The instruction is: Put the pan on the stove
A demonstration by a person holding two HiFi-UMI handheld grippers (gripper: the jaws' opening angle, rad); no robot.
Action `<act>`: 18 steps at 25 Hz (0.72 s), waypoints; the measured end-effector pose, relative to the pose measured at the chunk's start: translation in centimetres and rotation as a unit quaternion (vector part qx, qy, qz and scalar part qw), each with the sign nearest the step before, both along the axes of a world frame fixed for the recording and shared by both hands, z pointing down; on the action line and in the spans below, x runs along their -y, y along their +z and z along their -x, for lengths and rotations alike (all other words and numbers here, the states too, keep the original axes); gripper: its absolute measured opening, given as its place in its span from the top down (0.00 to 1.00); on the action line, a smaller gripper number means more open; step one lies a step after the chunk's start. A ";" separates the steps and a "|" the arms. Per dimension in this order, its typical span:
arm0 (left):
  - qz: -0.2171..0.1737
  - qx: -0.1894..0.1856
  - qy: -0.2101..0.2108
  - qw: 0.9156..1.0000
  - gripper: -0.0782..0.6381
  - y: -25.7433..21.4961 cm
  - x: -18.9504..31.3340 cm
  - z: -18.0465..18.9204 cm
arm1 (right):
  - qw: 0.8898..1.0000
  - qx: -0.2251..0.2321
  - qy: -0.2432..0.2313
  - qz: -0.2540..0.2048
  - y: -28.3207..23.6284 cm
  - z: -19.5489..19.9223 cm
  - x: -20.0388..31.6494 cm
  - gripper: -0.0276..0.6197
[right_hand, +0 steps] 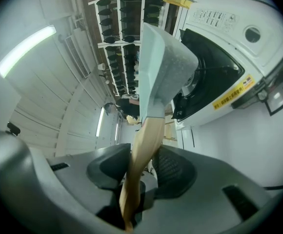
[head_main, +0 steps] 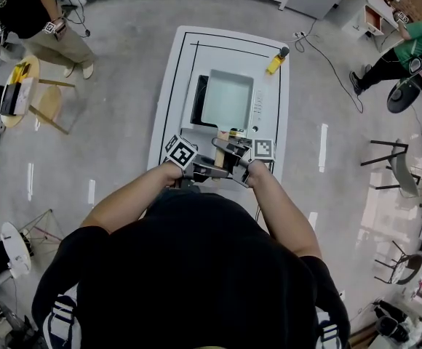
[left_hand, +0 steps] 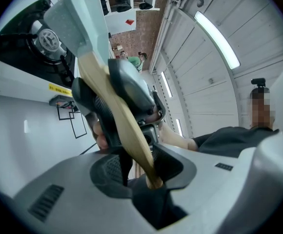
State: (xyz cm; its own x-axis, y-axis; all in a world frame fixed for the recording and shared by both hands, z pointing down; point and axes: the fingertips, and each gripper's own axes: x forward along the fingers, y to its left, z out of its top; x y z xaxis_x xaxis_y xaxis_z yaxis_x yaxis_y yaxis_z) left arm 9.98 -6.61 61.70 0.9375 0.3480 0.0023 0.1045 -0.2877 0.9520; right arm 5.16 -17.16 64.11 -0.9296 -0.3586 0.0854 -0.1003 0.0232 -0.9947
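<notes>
Status: the pale grey-green square pan with a wooden handle [head_main: 225, 99] is over the black-topped stove with a white control strip [head_main: 198, 100], which sits mid-way along the white table with black outline markings [head_main: 174, 86]. Can't tell from any view whether the pan's base is actually down on the burner or just above it. Left tool [left_hand: 136, 162] is clamped on the very end of the wooden handle [right_hand: 144, 145]. Right tool [right_hand: 139, 165] is clamped on the same handle, closer to the pan body, and it shows in the left gripper view as the dark housing further up the shaft. My read: carry and alignment are essentially done. What's left is confirming the pan sits flat on the burner, then letting go with both tools and backing off. Contents: the pan's inside looks empty from the head view, a plain pale floor with no food or liquid visible. No other containers in play.
</notes>
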 end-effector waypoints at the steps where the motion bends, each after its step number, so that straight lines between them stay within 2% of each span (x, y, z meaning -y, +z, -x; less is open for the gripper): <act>1: 0.001 0.000 0.000 1.000 0.71 0.1 0.2 0.1 | 1.000 0.001 0.001 0.003 0.2 0.1 0.2 0.74; 7: 0.010 0.004 0.002 1.000 0.71 0.7 0.7 0.4 | 1.000 -0.002 -0.002 0.005 1.1 0.4 0.8 0.74; 11: 0.013 0.007 0.005 1.000 0.71 1.3 1.0 0.7 | 1.000 0.011 0.000 0.025 1.0 1.0 0.8 0.74; 18: 0.018 0.012 0.010 1.000 0.70 1.8 1.1 0.4 | 1.000 -0.006 0.001 0.028 2.5 0.3 1.0 0.74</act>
